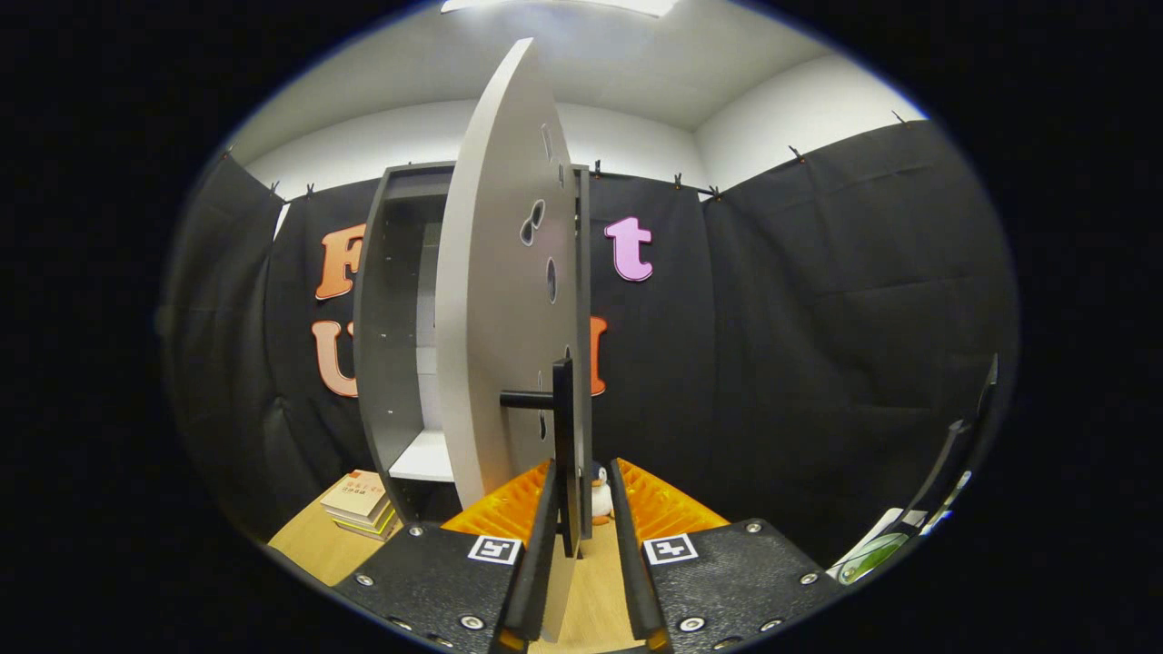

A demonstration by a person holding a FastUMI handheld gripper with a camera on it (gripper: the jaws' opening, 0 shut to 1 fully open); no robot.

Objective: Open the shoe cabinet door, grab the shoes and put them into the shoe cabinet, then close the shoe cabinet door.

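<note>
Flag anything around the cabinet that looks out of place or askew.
Nothing looks damaged or spilled. The cabinet door stands part open, its handle between the gripper fingers. A small penguin toy sits oddly on the floor just beyond.

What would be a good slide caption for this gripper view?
Gripper fingers straddle the black handle of the half-open shoe cabinet door.
</note>
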